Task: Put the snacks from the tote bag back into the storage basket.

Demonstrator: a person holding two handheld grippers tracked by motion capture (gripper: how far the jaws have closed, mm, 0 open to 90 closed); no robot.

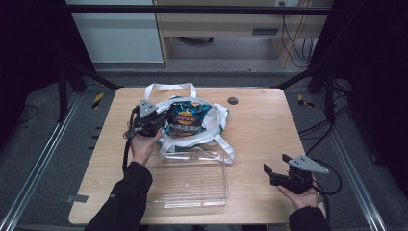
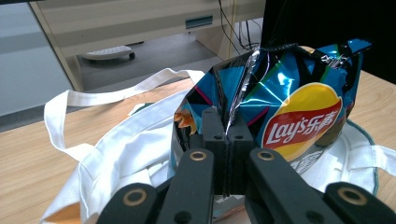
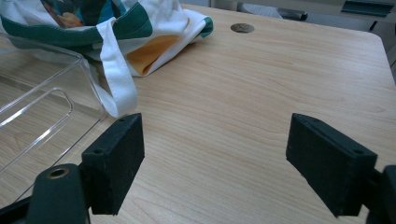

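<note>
2 grippers — left gripper (image 2: 227, 135) pinches chip bag (image 2: 285, 102); right gripper (image 3: 215, 163) gapes wide, empty.

chip bag (image 1: 185, 120) in tote bag (image 1: 217, 126) | clear tray (image 1: 192, 185) before tote, perhaps touching a strap

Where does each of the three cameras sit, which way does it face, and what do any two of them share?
High view: above the table's near edge, looking forward and down; both forearms, left gripper and right gripper show.
Left gripper view: on the left gripper, facing the crisp bag its black jaws pinch.
Right gripper view: on the right gripper, facing bare table; jaws apart.
Shared: all three show the white tote bag.
</note>
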